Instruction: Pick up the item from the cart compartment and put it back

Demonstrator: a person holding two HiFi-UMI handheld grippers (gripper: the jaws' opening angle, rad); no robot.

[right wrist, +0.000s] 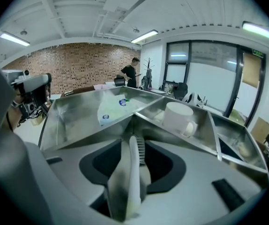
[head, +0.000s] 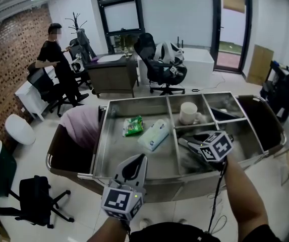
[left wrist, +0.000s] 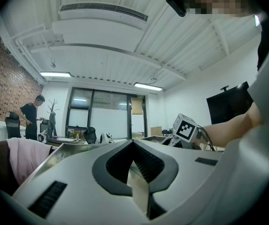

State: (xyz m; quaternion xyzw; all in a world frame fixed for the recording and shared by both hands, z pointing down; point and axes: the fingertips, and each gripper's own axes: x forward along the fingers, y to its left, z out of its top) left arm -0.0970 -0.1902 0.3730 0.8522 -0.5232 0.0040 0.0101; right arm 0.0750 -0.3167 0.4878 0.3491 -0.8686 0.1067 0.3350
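Thin white obj [right wrist: 132,168]: blurry, unID'd

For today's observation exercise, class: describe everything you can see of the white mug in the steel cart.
The white, ceramic-looking cylindrical mug stands upright, mouth up, in the far middle compartment of the stainless steel cart tray. It is plain, with one loop handle turned toward the head view's right. It rests on the compartment floor, alone there.

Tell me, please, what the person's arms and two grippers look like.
The left gripper and right gripper are pale grey, wedge-shaped shells with dark hollows round the jaws. Each carries a cube with black-and-white square markers. A thin black cable runs along the right forearm. The forearms are bare; the top is dark.
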